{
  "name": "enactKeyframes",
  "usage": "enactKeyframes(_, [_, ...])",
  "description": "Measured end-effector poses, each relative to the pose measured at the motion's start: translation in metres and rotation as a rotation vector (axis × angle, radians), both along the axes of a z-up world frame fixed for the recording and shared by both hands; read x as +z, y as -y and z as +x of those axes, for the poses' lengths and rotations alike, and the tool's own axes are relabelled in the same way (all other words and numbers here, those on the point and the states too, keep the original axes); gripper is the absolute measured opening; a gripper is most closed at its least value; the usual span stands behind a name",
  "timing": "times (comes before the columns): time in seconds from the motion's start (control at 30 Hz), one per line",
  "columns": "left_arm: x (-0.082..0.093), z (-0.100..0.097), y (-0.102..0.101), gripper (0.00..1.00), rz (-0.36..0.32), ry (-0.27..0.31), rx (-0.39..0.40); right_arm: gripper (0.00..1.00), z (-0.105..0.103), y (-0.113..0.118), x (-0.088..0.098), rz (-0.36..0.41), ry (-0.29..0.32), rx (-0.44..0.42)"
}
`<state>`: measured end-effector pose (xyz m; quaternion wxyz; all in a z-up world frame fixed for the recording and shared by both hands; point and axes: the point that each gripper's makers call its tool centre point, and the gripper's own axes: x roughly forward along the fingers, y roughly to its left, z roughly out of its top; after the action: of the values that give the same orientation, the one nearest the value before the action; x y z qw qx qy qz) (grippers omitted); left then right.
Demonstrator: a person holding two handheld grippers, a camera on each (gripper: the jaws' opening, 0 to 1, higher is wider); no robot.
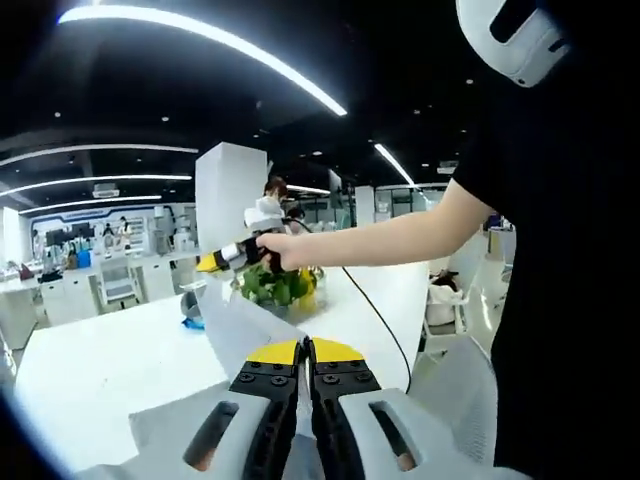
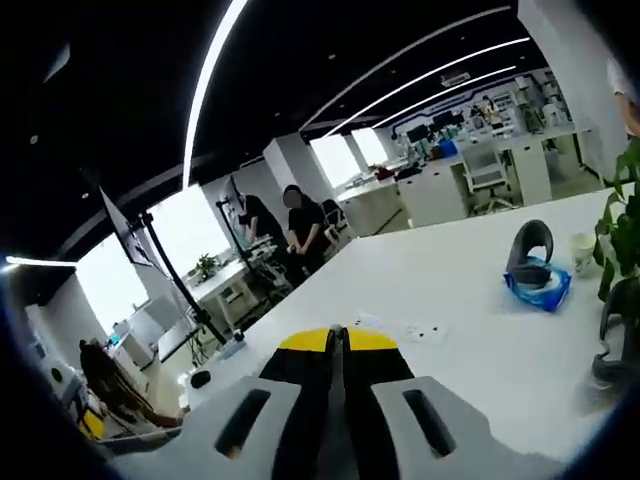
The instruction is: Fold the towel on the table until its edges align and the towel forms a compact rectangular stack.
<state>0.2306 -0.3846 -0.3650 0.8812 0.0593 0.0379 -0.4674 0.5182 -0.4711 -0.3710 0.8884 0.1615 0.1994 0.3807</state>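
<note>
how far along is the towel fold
Early to midway, it seems. Done: both grippers have taken hold. The left gripper is shut on the towel, and the right gripper appears to hold a corner raised above the table, the cloth stretched between them. In hand: a lift for a fold. Left: aligning the edges into a compact stack, which isn't visible yet.

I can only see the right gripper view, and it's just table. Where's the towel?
Observer: In the left gripper view the towel is lifted off the table, stretched between both claws.
Operator: Is the left claw holding it?
Observer: Yes, the left claw is shut on the near end.
Operator: And mine?
Observer: The right claw, gripped by a hand, holds the far end up.
</note>
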Motion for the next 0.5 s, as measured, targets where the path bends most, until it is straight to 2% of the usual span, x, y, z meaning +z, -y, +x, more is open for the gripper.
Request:
enactKeyframes(0.13, [-0.023, -0.002, -0.011, 0.02, 0.092, -0.018, 0.005, 0.00, -0.004, -0.011, -0.014, -0.020, -0.029, 0.024])
enactKeyframes(0.27, [-0.043, -0.003, -0.018, 0.02, 0.147, -0.044, 0.000, 0.00, -0.004, -0.019, -0.028, -0.024, -0.067, 0.044])
enactKeyframes(0.5, [-0.058, 0.000, -0.029, 0.02, 0.157, -0.080, 0.023, 0.00, 0.010, -0.029, -0.039, -0.028, -0.090, 0.054])
